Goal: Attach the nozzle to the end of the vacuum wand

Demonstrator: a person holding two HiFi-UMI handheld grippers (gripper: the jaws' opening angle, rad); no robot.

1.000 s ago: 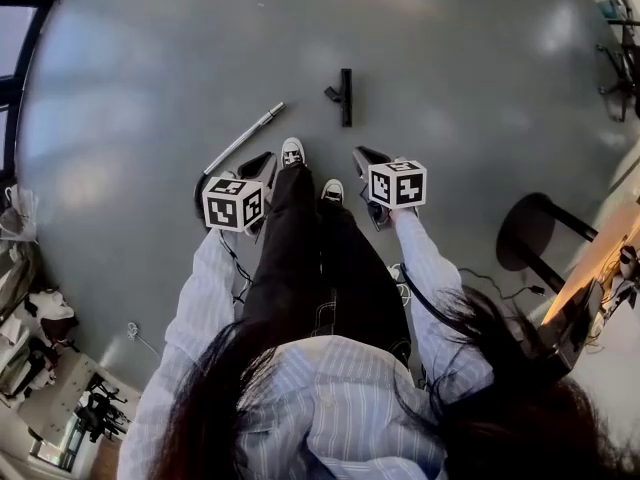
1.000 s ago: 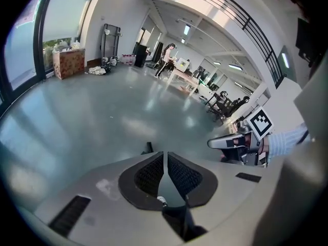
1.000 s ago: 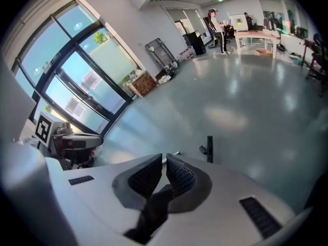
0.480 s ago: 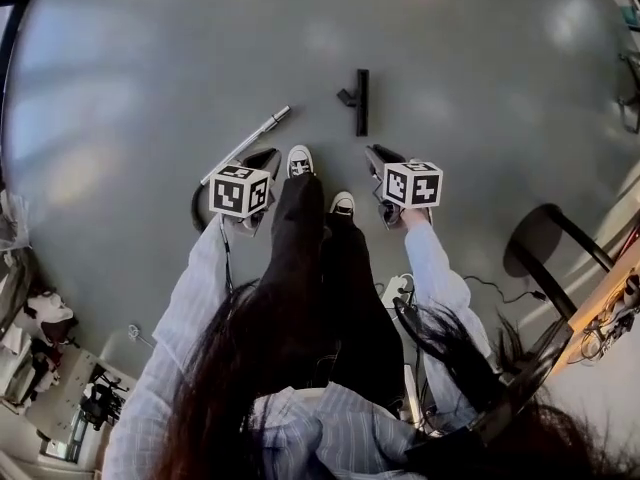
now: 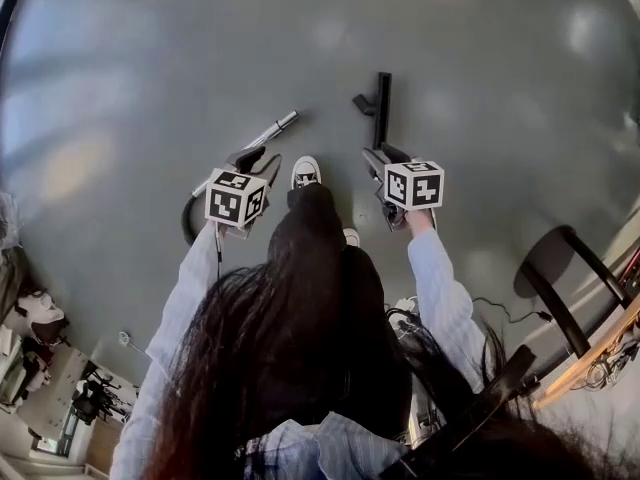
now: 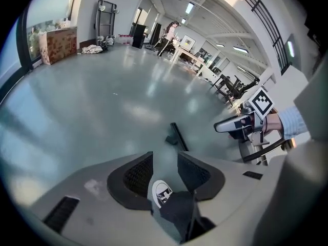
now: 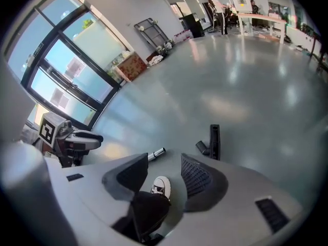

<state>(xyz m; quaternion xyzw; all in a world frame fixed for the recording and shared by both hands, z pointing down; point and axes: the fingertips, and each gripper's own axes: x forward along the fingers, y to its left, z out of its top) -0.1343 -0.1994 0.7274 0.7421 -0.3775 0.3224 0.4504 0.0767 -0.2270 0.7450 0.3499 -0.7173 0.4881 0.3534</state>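
Note:
A black nozzle point(image 5: 378, 108) lies on the grey floor, far of my right gripper point(image 5: 385, 157). The silver vacuum wand point(image 5: 272, 130) lies slantwise to the left, its near part hidden under my left gripper point(image 5: 255, 160). Both grippers point down at the floor with their jaws opening and nothing between them. In the left gripper view the gripper point(image 6: 160, 170) frames a white shoe point(image 6: 162, 193), with the nozzle point(image 6: 177, 136) beyond. The right gripper view shows its gripper point(image 7: 164, 176), the wand's tip point(image 7: 157, 153) and the nozzle point(image 7: 214, 141) ahead.
The person's dark-trousered legs and a white shoe point(image 5: 306, 172) stand between the two grippers. A black hose point(image 5: 187, 220) curves off the wand's near end. A black stool point(image 5: 560, 268) and a wooden desk edge point(image 5: 590, 358) sit at the right. Clutter lines the lower left.
The person has bent forward and both grippers have sunk toward the floor, nearer the wand and nozzle. Both pairs of jaws have gone from shut to apart.

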